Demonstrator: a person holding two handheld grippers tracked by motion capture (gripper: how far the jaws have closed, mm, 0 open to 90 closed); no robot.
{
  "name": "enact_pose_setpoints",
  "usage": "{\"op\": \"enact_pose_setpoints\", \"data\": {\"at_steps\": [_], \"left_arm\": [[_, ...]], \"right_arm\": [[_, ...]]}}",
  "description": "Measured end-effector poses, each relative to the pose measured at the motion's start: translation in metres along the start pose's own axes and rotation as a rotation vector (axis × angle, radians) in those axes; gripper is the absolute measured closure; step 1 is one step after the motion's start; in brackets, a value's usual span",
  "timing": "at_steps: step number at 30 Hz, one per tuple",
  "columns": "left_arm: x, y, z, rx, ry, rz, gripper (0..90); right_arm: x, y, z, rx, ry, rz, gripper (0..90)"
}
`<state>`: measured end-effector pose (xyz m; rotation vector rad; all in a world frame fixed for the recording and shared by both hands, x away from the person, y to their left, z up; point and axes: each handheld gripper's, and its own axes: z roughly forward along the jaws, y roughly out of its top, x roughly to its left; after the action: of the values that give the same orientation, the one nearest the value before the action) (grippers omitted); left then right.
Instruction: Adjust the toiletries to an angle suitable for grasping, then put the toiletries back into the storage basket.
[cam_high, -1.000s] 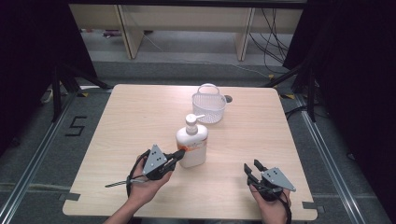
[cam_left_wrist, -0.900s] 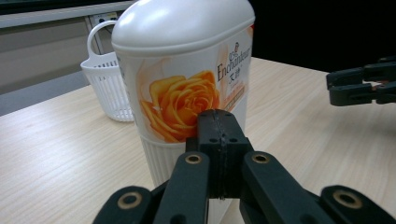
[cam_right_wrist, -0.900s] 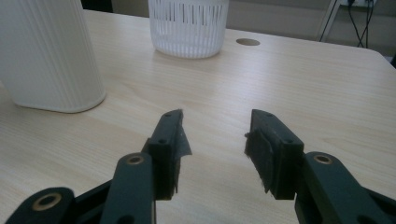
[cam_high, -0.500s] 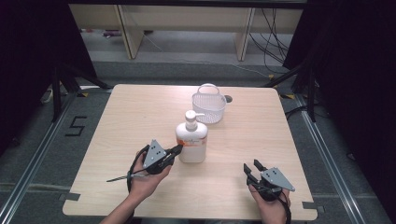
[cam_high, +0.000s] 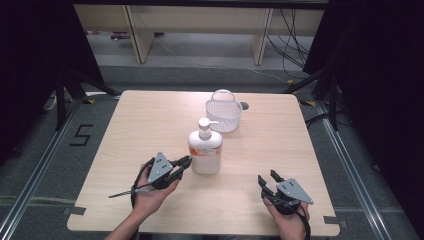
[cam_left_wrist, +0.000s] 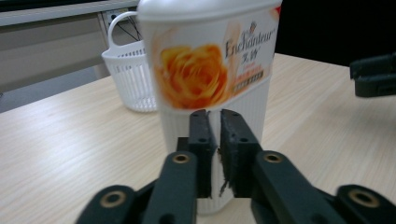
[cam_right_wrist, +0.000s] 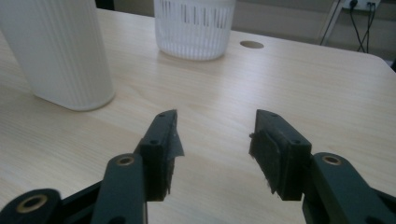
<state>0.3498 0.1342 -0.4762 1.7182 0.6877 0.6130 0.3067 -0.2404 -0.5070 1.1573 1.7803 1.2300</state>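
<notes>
Approach step: left tool (cam_high: 184, 162), jaws a narrow slit and just opening, nothing between, noses the white ribbed pump bottle (cam_high: 205, 148). Right tool (cam_high: 270, 180) half-open, empty, on the wood counter (cam_high: 150, 115). Next: widen left jaws to span the bottle.

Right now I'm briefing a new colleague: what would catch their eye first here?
The white pump bottle with its orange rose label, standing mid-table. Behind it sits a white slotted basket. The left gripper is right at the bottle's base, its jaws slightly apart; the right gripper rests open near the table's front edge.
</notes>
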Motion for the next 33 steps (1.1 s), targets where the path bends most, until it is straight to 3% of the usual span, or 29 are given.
{"op": "enact_pose_setpoints", "data": {"at_steps": [7,9,11,12,18,19,33], "left_arm": [[0.023,-0.029,-0.033,-0.010,0.075,-0.051,55.2],[0.027,-0.038,-0.039,-0.015,0.107,-0.095,48.1],[0.029,-0.041,-0.041,-0.015,0.121,-0.110,44.7],[0.031,-0.043,-0.042,-0.016,0.139,-0.126,38.8],[0.036,-0.050,-0.043,-0.042,0.186,-0.130,34.2],[0.035,-0.052,-0.044,-0.027,0.198,-0.137,33.9],[0.038,-0.060,-0.043,-0.025,0.221,-0.160,32.8]], "right_arm": [[0.020,0.026,0.004,-0.050,0.038,-0.003,43.4],[0.024,0.035,0.004,-0.068,0.035,-0.017,42.9],[0.026,0.040,0.005,-0.071,0.051,-0.019,42.8],[0.030,0.047,0.005,-0.091,0.054,-0.017,42.7],[0.040,0.062,0.006,-0.121,0.068,-0.026,42.6],[0.041,0.064,0.006,-0.130,0.072,-0.030,42.6],[0.071,0.095,0.013,-0.174,0.103,-0.035,42.7]]}}
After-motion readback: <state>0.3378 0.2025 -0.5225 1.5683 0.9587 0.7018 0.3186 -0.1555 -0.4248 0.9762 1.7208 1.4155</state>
